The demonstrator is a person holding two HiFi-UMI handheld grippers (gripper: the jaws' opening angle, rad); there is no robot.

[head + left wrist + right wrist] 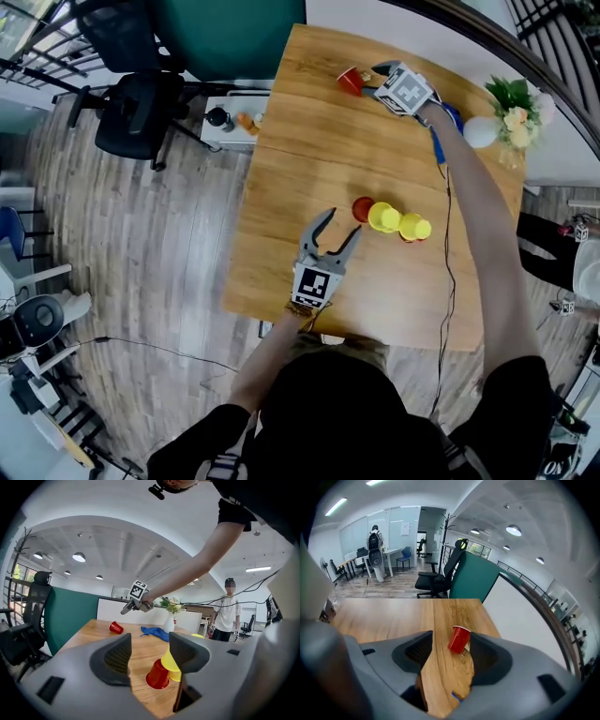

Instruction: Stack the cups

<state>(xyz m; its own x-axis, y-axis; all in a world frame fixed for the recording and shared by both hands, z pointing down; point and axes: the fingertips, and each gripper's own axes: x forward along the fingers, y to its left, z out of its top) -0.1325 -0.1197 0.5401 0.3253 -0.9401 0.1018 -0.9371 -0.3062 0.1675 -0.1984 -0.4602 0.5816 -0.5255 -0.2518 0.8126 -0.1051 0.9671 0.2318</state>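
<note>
Left gripper [343, 225] is hovering with its jaws spread and empty, pointing at the cluster just ahead: an upturned red cup [363, 208] just beside the yellow cups [386, 217]. The lone red cup [351, 81] is lying on its side at the far end of the table [281, 187], well apart from that cluster. Right gripper [373, 80], much the nearer, is standing spread wide around it. The cup is sitting between the jaws, closer to the right-hand one and apparently not pressed, its long axis running roughly away from the claw.

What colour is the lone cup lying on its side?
Red plastic cup; best in right gripper view.
</note>
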